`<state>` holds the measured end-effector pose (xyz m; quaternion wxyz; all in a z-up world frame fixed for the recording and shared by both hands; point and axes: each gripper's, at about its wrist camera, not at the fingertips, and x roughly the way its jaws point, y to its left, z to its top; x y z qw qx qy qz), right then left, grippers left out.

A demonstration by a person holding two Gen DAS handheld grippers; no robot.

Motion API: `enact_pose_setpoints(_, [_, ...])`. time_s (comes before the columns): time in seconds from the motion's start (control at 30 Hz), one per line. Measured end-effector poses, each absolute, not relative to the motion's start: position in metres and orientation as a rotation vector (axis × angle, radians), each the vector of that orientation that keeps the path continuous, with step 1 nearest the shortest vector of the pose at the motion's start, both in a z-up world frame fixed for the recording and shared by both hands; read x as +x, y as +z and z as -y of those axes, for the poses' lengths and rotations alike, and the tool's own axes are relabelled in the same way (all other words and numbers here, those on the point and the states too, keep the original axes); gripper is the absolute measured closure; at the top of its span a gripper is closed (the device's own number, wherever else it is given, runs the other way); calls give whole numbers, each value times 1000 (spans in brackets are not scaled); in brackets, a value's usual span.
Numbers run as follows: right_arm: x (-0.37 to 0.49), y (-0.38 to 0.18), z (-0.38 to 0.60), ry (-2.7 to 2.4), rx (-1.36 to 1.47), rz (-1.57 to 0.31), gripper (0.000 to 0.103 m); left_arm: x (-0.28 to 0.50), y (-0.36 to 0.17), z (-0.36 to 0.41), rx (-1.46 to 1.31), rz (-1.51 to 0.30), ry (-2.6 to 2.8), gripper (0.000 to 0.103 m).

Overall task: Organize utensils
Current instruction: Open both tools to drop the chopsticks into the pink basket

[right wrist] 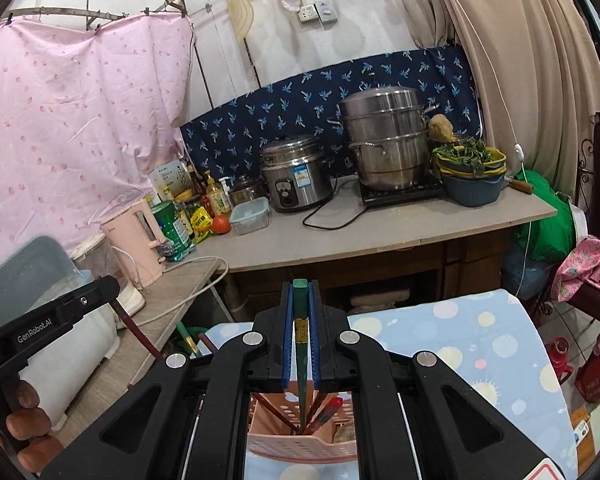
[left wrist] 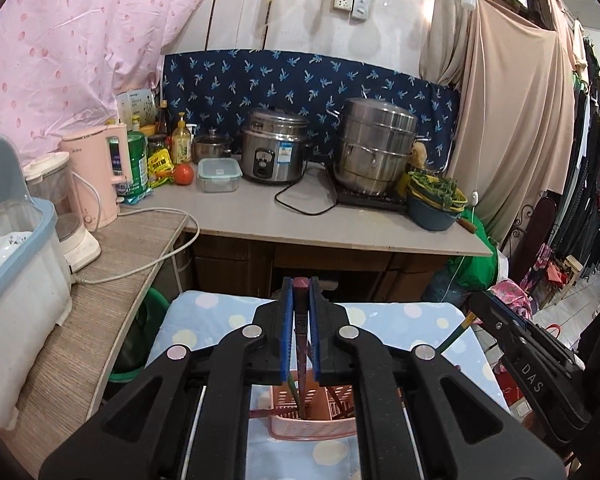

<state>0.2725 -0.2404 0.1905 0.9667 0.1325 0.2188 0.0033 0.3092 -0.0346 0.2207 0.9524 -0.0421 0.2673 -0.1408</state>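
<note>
My left gripper is shut on a dark red chopstick that runs down between the blue pads into a pink slotted utensil basket. My right gripper is shut on a green chopstick, whose lower end also reaches into the pink basket, where several red utensils stand. The basket rests on a blue spotted cloth. Each gripper shows at the edge of the other's view: the right gripper with its green stick, the left gripper with its red stick.
A counter behind holds a rice cooker, a steel steamer pot, a bowl of greens, a lidded box, bottles and a pink kettle. A dish bin stands left. Clothes hang on the right.
</note>
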Motion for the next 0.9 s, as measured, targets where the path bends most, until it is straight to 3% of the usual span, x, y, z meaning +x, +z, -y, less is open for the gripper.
enact_pose_setpoints(0.13, [277,182,241,10,274,-471,95,312,211,35,-86,-560,-289,96])
enact_pose_setpoints(0.23, [275,181,243,-4,283,-464,83,312,207,35,-92,-569,-296,94])
enact_pose_setpoints(0.3, [273,182,244,-4,291,-458,82,310,206,34,-89,-563,-289,79])
enact_pose_setpoints(0.37, [270,183,244,-4,290,-453,82,307,206,34,-90,-553,-285,71])
enact_pose_setpoints(0.83, [224,194,243,24,301,-431,77,275,211,28,-64,-541,-264,65])
enact_pose_setpoints(0.9, [211,189,241,28,302,-440,77,264,208,26,-62,-542,-262,57])
